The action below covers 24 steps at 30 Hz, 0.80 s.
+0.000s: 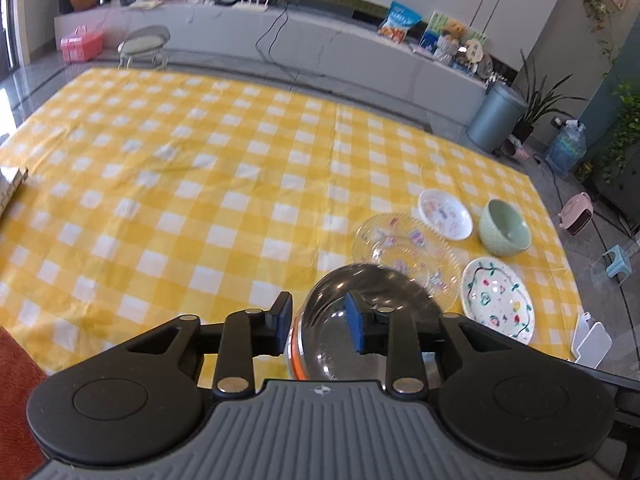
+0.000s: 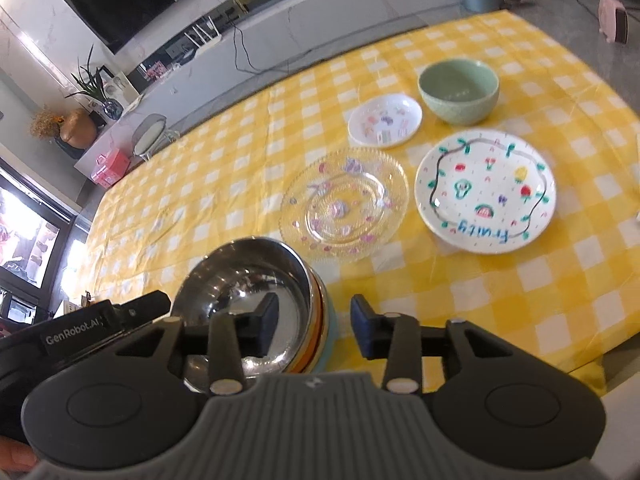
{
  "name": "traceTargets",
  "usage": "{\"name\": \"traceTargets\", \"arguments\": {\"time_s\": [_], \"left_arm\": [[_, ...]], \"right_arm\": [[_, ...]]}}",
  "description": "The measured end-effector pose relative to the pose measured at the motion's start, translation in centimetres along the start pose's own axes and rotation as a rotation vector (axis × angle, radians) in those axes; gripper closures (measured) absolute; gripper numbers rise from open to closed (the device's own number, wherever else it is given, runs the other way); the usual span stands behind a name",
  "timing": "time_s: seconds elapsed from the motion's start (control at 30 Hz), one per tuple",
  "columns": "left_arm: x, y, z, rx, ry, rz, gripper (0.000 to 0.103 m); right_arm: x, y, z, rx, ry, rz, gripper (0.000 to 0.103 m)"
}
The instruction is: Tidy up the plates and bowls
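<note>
A shiny steel bowl [image 1: 340, 292] [image 2: 248, 280] sits nested on an orange and a light-blue bowl at the near table edge. My left gripper [image 1: 318, 320] is open astride the stack's left rim, one pad outside and one inside, with gaps showing. My right gripper [image 2: 314, 326] is open astride the right rim in the same way. Beyond the stack lie a clear patterned glass plate [image 1: 404, 252] [image 2: 344, 204], a fruit-painted white plate [image 1: 498, 298] [image 2: 486, 192], a small white plate [image 1: 444, 212] [image 2: 384, 120] and a green bowl [image 1: 506, 228] [image 2: 458, 92].
A yellow checked cloth [image 1: 200, 180] covers the table, wide and bare to the left. A white board-like object [image 1: 592, 344] leans off the right edge. A pale object [image 1: 12, 188] sits at the far left edge. A stool [image 1: 144, 44] and a bin [image 1: 496, 116] stand beyond.
</note>
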<state>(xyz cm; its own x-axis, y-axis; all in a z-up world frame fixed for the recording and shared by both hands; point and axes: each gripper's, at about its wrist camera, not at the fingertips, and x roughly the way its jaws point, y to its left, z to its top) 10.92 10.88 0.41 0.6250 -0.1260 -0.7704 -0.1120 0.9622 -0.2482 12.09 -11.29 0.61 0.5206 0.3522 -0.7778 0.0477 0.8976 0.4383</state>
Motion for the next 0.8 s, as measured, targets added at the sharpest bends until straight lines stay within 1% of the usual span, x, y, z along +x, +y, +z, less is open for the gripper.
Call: {"name": "traceTargets", "arguments": {"time_s": [0.1,0.23,0.3,0.47,0.7,0.8], "left_arm": [[-0.6,-0.8,0.1,0.019,-0.017,-0.018,0.064],[-1.1,-2.2,0.2,0.044,-0.027,-0.042,0.063],[-1.3,-3.1,0.3,0.061,-0.026,-0.06,0.063],[-1.7,-6.0,0.6,0.117,-0.027,-0.112,0.061],[-1.3,-10.6,1.5,0.196,-0.013,-0.176,0.06],[-0.8,-12.3,2.0,0.227,-0.007,-0.191,0.06]], "right_arm": [[-1.3,-0.2,0.2,-0.01,-0.027,0.002,0.056],[-3.2,-0.8,0.6,-0.017,-0.071,-0.003,0.053],[-4.1,-1.2,0.9,-0.024,-0.093,-0.01,0.049],[-5.9,-2.9,1.9,-0.035,-0.133,-0.043,0.048],[-7.6,-6.0,4.7,-0.013,-0.188,-0.076,0.044],[-7.8,-7.1,6.1,-0.006,-0.203,-0.081,0.042]]}}
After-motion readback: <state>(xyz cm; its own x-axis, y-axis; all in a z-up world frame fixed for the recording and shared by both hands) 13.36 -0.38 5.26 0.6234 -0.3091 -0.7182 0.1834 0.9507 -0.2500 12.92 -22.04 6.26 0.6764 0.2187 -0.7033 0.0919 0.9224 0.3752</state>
